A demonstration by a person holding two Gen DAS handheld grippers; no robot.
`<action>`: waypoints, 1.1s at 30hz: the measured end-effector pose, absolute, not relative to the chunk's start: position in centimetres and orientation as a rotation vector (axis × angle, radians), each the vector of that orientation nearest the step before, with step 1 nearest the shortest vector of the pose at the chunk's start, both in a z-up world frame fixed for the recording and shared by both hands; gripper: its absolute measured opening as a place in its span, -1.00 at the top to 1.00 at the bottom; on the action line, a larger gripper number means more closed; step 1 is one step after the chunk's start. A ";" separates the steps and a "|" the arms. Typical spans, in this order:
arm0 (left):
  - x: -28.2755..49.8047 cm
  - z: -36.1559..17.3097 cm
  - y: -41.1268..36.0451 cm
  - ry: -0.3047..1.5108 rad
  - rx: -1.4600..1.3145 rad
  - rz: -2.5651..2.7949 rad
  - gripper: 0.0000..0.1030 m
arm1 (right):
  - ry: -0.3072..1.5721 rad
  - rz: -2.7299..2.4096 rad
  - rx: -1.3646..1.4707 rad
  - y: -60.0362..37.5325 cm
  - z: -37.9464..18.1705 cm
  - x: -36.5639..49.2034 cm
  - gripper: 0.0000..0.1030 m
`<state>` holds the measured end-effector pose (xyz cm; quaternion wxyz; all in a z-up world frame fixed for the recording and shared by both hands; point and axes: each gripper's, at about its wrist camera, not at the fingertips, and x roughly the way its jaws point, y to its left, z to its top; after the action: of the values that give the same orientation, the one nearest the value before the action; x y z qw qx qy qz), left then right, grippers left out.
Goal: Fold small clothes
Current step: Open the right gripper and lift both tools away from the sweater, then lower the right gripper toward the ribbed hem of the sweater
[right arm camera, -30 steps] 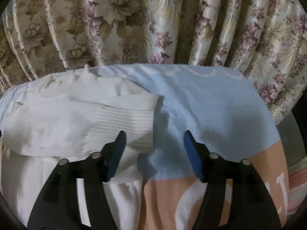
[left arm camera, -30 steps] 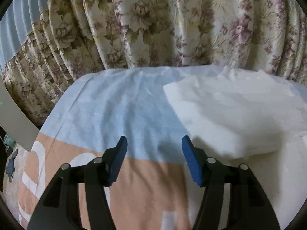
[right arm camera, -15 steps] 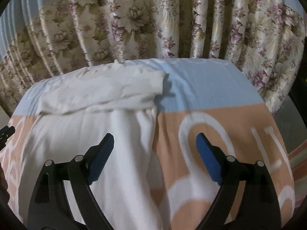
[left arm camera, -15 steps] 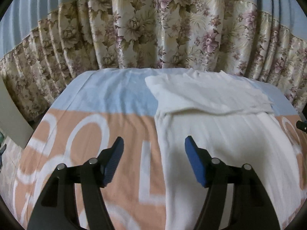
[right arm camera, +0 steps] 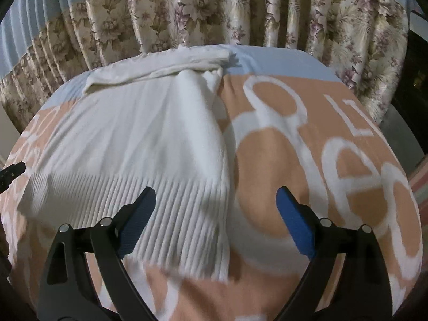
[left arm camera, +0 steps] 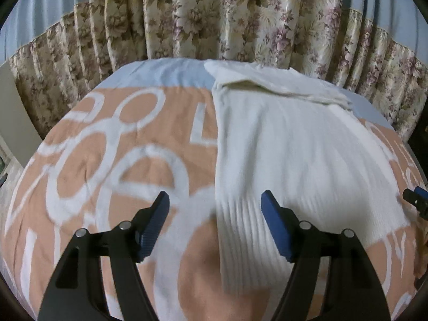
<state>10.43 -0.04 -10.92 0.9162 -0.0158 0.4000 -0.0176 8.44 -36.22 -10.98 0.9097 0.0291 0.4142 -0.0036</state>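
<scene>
Left gripper (left arm camera: 215, 208): jaws have just been opening, wide and empty, straddling the white garment's (left arm camera: 281, 147) left hem corner, likely lined up to pinch it.
Garment: ribbed white top, flat on the peach-and-white lettered blanket (left arm camera: 112, 160), far end already folded over near the floral curtain (left arm camera: 240, 21).
Right gripper (right arm camera: 216, 204): jaws have just been opening, very wide, holding nothing, over the right hem corner.
Unclear: motion blur softens the hem; what lies beneath the blanket stays hidden.
</scene>
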 end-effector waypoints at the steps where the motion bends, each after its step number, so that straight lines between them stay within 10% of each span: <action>1: 9.8 -11.0 -0.2 0.819 -0.023 -0.030 -0.39 | 0.852 -0.012 0.057 -36.2 -11.0 8.0 -0.78; 33: 9.2 -12.5 -0.8 0.840 0.009 -0.045 -0.40 | 0.888 -0.033 0.066 -35.7 -12.3 7.6 -0.77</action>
<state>9.21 -0.82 -12.54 0.9128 0.0042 0.4079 -0.0216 7.56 -35.70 -12.34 0.9023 0.0321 0.4296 -0.0158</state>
